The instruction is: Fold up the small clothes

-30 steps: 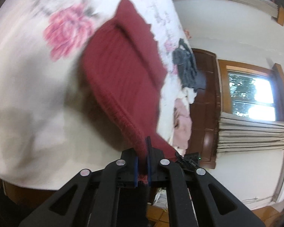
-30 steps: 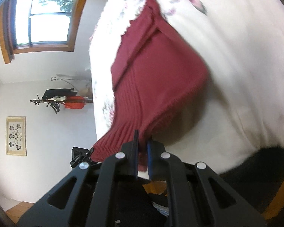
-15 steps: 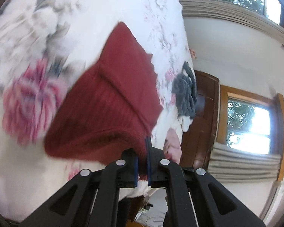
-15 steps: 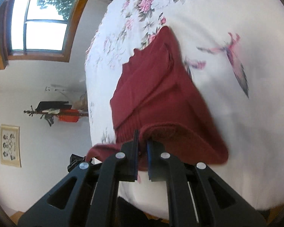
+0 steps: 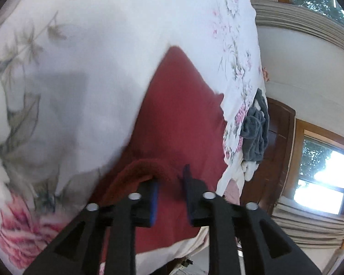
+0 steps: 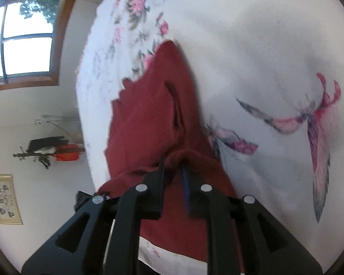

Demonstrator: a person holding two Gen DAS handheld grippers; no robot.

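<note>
A dark red knit garment (image 5: 178, 119) lies folded over on the flowered white bedsheet (image 5: 103, 45), near the bed's edge. My left gripper (image 5: 170, 181) is low over its near end, open, with the thick rolled hem lying loose across the left finger and between the pads. In the right wrist view the same garment (image 6: 149, 119) shows a slit-like fold down its middle. My right gripper (image 6: 174, 171) is open a little, with a bunched bit of hem still sitting at its tips. The sheet (image 6: 252, 45) carries a printed pink bird.
A grey heap of clothes (image 5: 254, 133) and pale pink cloth (image 5: 232, 189) lie at the bed's far edge, by a dark wooden door (image 5: 282, 142). A coat stand (image 6: 45, 151), a window (image 6: 25, 39) and a framed picture (image 6: 5, 199) are beyond the bed's other side.
Both grippers carried the hem forward over the garment and down onto the bed. Their jaws, shut on the hem before, have spread apart, the left more than the right.
</note>
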